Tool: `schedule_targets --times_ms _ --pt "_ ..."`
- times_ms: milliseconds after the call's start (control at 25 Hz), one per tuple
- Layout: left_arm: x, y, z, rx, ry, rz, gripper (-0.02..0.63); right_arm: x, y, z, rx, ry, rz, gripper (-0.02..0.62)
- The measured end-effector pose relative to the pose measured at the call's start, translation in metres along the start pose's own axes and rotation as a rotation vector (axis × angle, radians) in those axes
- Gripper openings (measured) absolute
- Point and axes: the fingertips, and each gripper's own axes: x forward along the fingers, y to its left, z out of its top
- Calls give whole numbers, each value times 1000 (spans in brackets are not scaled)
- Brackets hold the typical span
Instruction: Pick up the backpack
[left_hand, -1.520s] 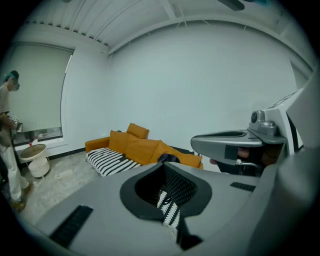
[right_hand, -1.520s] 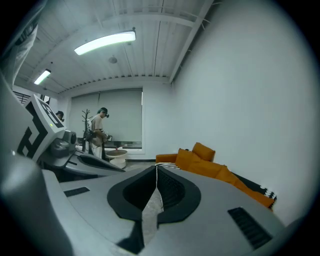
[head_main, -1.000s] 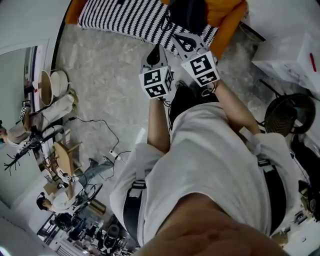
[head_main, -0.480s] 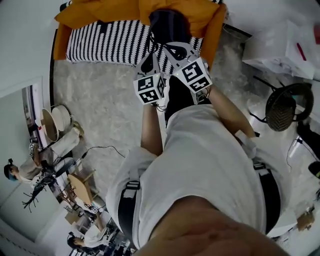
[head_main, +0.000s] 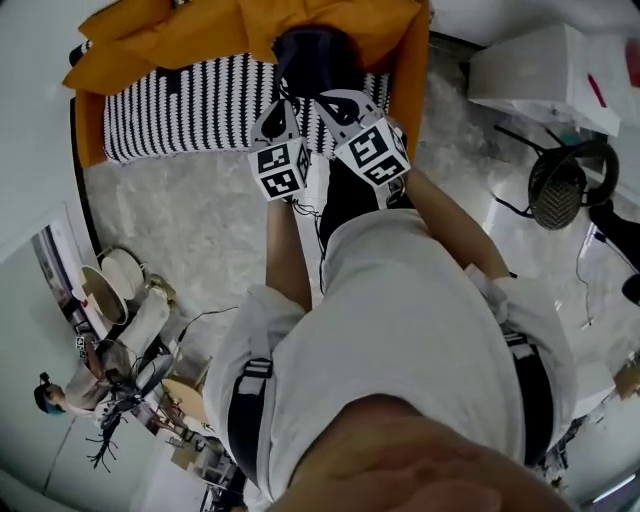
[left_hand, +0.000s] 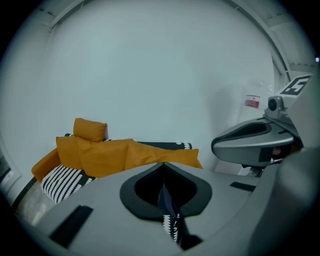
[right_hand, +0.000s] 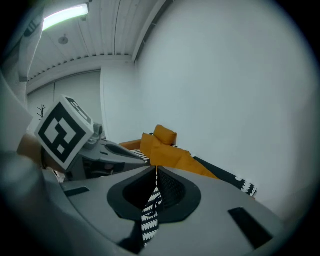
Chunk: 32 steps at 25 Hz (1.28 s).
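Over grey marbled floor, holding both jaws pressed together and empty: left gripper and right gripper side by side. Pointing at the dark backpack lying just beyond on the striped sofa, against orange cushions.

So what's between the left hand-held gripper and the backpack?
Head view: only a narrow strip of striped sofa cover separates left hand-held gripper from backpack.
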Motion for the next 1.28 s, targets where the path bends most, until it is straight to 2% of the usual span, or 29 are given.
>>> schedule_targets --times_ms 200,640,800,960,1120,1280 --pt "56 30 2 -8 32 -66 14 49 -25 -19 82 76 -43 40" --pt "155 38 -27 123 150 -296 14 105 -76 -68 241 148 -169 40" --pt "180 45 -28 150 183 -349 14 123 -85 -67 273 157 -198 40" --pt "201 44 -46 176 236 -416 14 132 -93 -92 342 190 -215 40" --pt "217 57 -67 215 294 -449 14 145 -98 -112 401 219 -238 40" --pt "239 66 -86 183 323 -458 14 161 -111 -131 460 239 -270 40"
